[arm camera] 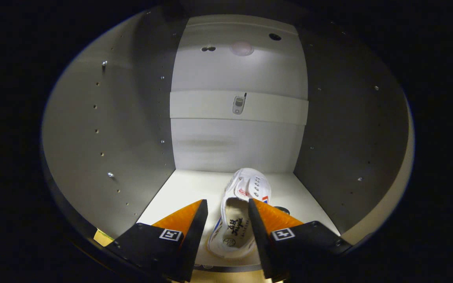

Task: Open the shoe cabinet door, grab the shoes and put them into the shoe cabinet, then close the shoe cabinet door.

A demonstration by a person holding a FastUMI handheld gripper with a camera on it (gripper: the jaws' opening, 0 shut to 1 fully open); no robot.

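We saw the white canvas sneaker (239, 212) lying on the floor of the open shoe cabinet (104, 129), toe toward the back panel, heel between the fingers of our gripper (228, 212), which stood apart with a gap on each side of it. We judged it light, soft-walled and easily crushed; the stiffer heel rim seemed the best hold. The cabinet held that one shoe, with a small dark object just beside it.

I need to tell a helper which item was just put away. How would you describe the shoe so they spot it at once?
Look inside the open shoe cabinet, at its pale floor. The shoe lies there between the spread fingers of the gripper, toe toward the back panel. It is a white canvas sneaker with a row of eyelets.
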